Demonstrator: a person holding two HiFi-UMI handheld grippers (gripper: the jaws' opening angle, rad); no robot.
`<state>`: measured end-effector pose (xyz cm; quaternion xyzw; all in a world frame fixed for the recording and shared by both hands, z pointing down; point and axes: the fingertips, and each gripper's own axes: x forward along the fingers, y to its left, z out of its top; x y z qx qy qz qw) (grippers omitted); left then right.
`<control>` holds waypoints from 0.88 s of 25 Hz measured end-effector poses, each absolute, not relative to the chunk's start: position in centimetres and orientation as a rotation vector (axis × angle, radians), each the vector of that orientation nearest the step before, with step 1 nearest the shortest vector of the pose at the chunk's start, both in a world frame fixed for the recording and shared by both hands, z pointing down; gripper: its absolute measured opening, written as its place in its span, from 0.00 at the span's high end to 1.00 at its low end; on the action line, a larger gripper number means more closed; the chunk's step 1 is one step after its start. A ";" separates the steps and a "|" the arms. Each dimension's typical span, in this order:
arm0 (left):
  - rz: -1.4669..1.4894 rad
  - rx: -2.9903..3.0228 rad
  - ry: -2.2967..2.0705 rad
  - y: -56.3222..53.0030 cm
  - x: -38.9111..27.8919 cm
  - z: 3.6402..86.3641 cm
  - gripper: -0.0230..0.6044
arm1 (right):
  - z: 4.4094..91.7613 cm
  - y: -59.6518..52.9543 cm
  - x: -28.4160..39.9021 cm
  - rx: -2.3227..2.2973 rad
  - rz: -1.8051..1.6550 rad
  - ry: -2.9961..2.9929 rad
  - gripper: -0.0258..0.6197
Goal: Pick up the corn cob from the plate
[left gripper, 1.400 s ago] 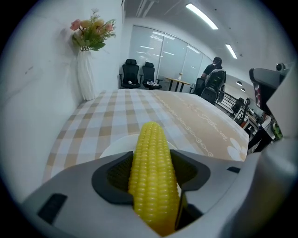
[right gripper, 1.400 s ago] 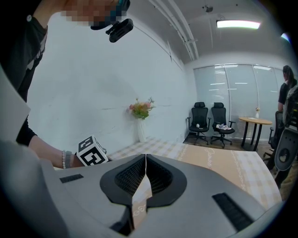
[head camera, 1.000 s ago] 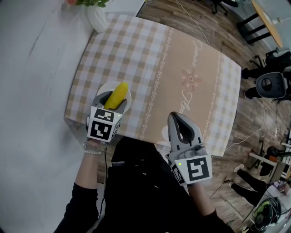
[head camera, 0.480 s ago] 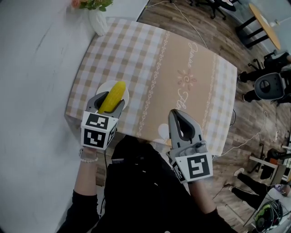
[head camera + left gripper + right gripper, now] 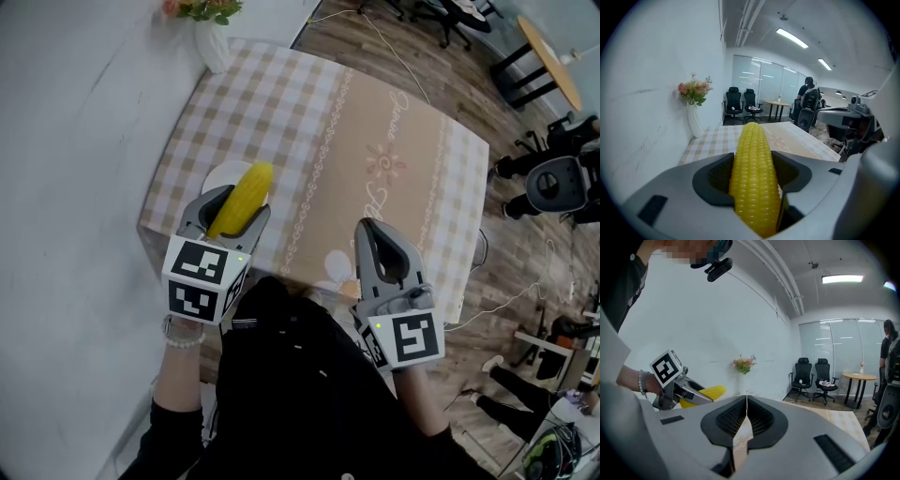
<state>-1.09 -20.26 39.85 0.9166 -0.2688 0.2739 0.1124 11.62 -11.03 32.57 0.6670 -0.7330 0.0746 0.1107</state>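
Head view: your left gripper [image 5: 232, 216] clamped on long yellow corn cob [image 5: 247, 192], jaws squeezing its lower half from both sides. Cob off round white plate [image 5: 216, 176], hanging over plate's near-right rim; looks lifted clear. Long axis runs straight along jaws, tip pointing away from you, past plate across beige checked tablecloth [image 5: 375, 122]. Right gripper [image 5: 379, 234] pressed together, empty, well right of plate. Pick looks done; hold pinch firm.

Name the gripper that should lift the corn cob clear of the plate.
Left. The left gripper is shut on the corn cob over the plate; the right gripper is shut, empty, off to the side.
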 end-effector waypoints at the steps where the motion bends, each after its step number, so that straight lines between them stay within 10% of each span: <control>1: 0.796 2.694 -0.790 -20.0 -1.1 39.4 0.56 | 32.5 -11.0 11.7 1.959 0.215 -2.156 0.89; 22: 0.684 2.817 -0.842 -16.5 -1.2 32.7 0.56 | 30.4 -10.9 12.6 1.946 0.137 -2.216 0.89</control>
